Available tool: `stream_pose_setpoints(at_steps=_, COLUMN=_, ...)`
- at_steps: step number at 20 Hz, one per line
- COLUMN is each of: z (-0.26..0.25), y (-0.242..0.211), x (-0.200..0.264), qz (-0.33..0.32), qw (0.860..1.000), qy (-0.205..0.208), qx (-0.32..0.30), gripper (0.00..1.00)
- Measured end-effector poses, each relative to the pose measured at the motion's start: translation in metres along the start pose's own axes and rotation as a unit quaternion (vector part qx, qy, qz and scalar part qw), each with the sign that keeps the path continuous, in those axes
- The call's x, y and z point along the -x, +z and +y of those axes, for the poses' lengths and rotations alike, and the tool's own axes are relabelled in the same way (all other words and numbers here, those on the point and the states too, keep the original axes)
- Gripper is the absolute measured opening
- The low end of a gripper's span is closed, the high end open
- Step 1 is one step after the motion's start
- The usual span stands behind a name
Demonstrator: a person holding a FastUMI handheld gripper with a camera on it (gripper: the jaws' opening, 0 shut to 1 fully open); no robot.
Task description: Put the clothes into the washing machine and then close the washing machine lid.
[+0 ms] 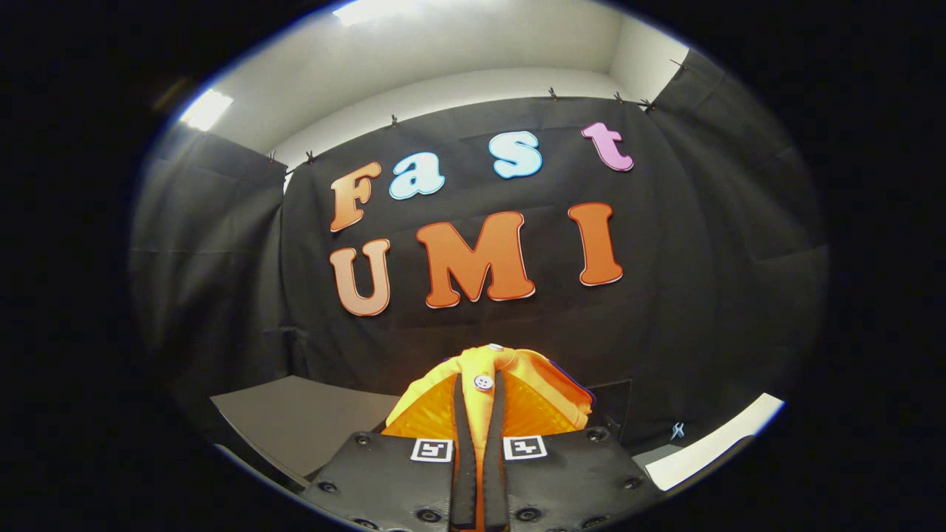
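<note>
The tool is closed tight on one yellow cloth, which bunches up between the fingers and just past them. It has one white button. The grip looks thin, so the cloth might slip out if the tool shakes. A loose end could also catch on something. The tool is lifted, facing the wall. One grey desk sits below. I count two fingers.
</note>
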State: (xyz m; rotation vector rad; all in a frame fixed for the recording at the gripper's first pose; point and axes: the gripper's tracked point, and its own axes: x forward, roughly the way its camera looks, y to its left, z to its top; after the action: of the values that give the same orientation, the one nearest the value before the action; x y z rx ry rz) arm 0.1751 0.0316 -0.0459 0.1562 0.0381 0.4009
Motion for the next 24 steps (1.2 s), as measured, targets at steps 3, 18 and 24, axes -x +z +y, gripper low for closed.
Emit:
stream_pose_setpoints(at_steps=3, z=-0.016, y=-0.031, x=-0.011, qz=0.025, qw=1.0, qy=0.009, qx=-0.015, gripper=0.11)
stream_pose_setpoints(at_steps=18, z=-0.063, y=-0.222, x=-0.087, qz=0.187, qw=0.98, qy=-0.043, qx=-0.055, gripper=0.12)
stream_pose_setpoints(at_steps=24, z=-0.07, y=-0.273, x=-0.107, qz=0.227, qw=0.972, qy=-0.042, qx=-0.049, gripper=0.12)
